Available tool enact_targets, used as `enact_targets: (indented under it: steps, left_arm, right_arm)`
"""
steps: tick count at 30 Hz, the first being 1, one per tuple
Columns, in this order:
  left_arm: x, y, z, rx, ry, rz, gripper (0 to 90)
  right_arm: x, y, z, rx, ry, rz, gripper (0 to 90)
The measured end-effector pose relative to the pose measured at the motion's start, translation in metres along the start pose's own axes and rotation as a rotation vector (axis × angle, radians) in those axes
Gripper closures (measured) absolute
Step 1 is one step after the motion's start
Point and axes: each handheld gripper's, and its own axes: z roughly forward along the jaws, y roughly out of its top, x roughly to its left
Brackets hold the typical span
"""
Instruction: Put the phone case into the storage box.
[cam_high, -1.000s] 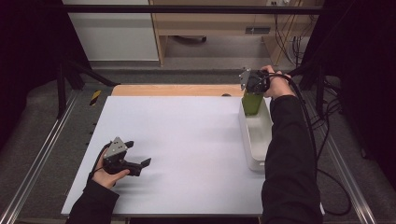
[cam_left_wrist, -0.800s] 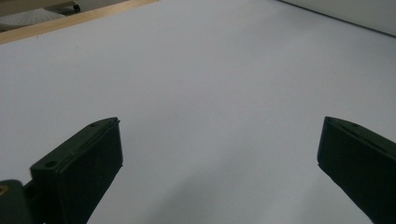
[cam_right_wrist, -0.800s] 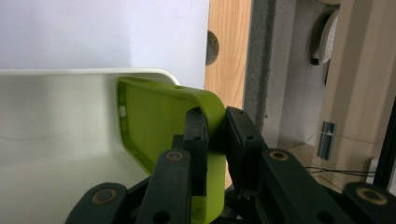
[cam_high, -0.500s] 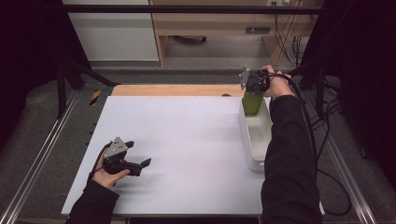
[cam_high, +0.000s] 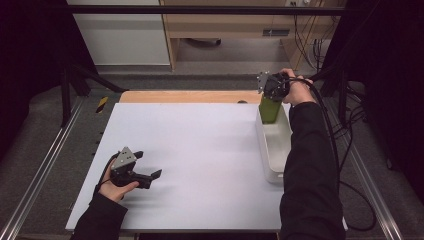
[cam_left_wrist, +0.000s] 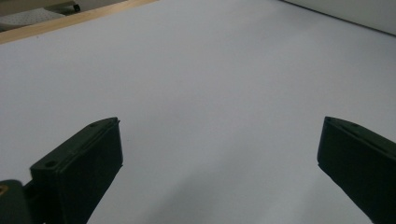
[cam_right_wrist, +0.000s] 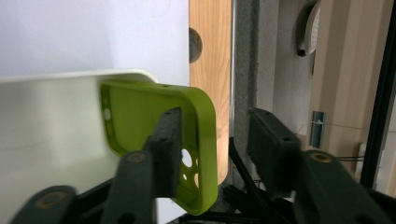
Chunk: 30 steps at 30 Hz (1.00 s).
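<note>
The right tool (cam_high: 270, 93) stands at the far end of the white tray (cam_high: 278, 150). One jaw is inside the green phone case (cam_right_wrist: 187, 140) and one outside, and they are spread, not clamping the case wall. Before lifting, close squarely on that wall. The left tool (cam_high: 145, 179) rests spread and empty on the desk (cam_high: 200, 150). Compared with the earlier frames, nothing has visibly moved.

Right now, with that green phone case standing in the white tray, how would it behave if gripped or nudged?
The green phone case looks like a thin, hollow shell, so probably light and somewhat flexible. Standing on end at the far end of the white tray, it seems apt to tip.
</note>
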Motion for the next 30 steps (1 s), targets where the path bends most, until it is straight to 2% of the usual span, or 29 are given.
enact_targets:
  steps: [7,14,16,20,22,24,27,28,30]
  left_arm:
    - [0.0,0.0,0.0,0.001,0.001,0.001,0.0]
    - [-0.001,0.0,-0.001,0.0,0.005,0.001,0.0]
    - [-0.001,0.0,-0.001,-0.001,0.005,0.002,0.0]
    - [-0.002,0.0,0.0,0.001,0.004,0.005,0.0]
    - [-0.002,0.0,0.0,0.002,0.005,0.005,0.0]
    - [-0.002,0.0,0.0,0.004,0.005,0.005,0.0]
    - [-0.002,0.0,0.0,0.003,0.006,0.006,0.0]
    - [-0.002,0.0,0.0,0.003,0.006,0.006,0.0]
    - [-0.002,0.0,0.0,0.0,0.005,0.004,0.0]
  right_arm:
    - [-0.001,0.0,-0.01,-0.051,-0.011,0.047,39.6]
    - [0.0,0.001,-0.022,-0.091,-0.034,0.124,24.6]
    - [0.0,0.001,-0.026,-0.099,-0.046,0.166,21.2]
    - [0.0,0.002,-0.033,-0.15,-0.082,0.249,14.7]
    - [-0.001,0.004,-0.038,-0.177,-0.111,0.301,11.0]
    - [-0.001,0.005,-0.042,-0.206,-0.118,0.355,6.0]
    - [0.001,0.007,-0.048,-0.273,-0.151,0.423,3.2]
    - [0.002,0.007,-0.052,-0.326,-0.16,0.48,2.6]
    - [0.003,0.007,-0.053,-0.345,-0.162,0.497,2.5]
